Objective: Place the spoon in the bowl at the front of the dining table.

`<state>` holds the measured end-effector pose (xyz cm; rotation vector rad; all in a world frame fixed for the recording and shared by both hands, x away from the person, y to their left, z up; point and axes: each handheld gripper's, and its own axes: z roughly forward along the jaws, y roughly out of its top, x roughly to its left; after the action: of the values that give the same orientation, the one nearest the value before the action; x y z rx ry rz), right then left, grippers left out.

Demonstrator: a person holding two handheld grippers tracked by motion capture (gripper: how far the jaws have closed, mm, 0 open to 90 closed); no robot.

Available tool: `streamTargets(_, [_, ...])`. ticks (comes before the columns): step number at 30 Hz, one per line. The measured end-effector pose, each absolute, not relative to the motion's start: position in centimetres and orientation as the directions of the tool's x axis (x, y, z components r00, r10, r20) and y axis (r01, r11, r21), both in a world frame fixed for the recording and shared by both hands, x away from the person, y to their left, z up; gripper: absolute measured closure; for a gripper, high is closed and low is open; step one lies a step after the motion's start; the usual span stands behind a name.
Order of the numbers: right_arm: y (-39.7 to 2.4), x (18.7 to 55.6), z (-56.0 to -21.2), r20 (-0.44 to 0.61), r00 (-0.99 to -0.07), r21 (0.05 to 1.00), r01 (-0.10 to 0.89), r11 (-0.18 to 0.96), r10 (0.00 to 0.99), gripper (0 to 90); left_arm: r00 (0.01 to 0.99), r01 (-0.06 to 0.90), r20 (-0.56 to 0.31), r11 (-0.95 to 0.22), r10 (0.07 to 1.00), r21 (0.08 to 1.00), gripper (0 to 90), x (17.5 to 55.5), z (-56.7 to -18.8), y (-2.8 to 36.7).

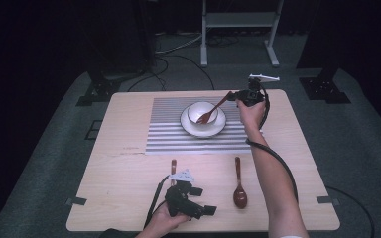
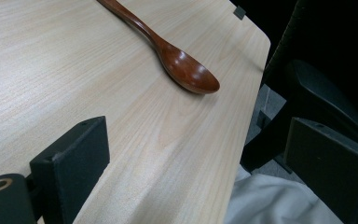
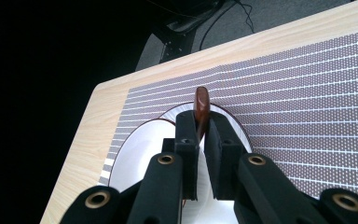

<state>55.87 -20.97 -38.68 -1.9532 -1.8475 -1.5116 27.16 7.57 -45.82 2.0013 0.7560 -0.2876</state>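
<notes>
A white bowl (image 1: pixel 197 110) stands on a white plate (image 1: pixel 219 129) in the middle of a striped placemat (image 1: pixel 168 134). My right gripper (image 1: pixel 233 97) is shut on the handle of a brown wooden fork (image 1: pixel 213 110), which slants down with its head inside the bowl. In the right gripper view the handle end (image 3: pixel 201 105) sticks up between the closed jaws of the right gripper (image 3: pixel 203 123), above the bowl (image 3: pixel 140 154). My left gripper (image 1: pixel 204 201) rests open near the front edge. A wooden spoon (image 1: pixel 238 187) lies to its right, and the spoon (image 2: pixel 186 70) lies ahead of the left gripper (image 2: pixel 200 140).
A short brown handle (image 1: pixel 173 165) pokes out from behind the left gripper. The wooden table (image 1: pixel 297 148) has bare wood on both sides of the placemat. The front edge (image 2: pixel 242 140) runs close by the left gripper. A metal stand (image 1: pixel 238 29) stands on the floor beyond.
</notes>
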Motion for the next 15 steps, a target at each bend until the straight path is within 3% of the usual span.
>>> streamTargets(15, [-21.8, 56.2, -40.0, 0.679, -0.186, 0.523, 0.802, -0.29, 0.71, 81.6, 0.78, 0.618, -0.486, -0.363, 0.394, 0.698, 5.7, 27.3, -45.9, 7.6])
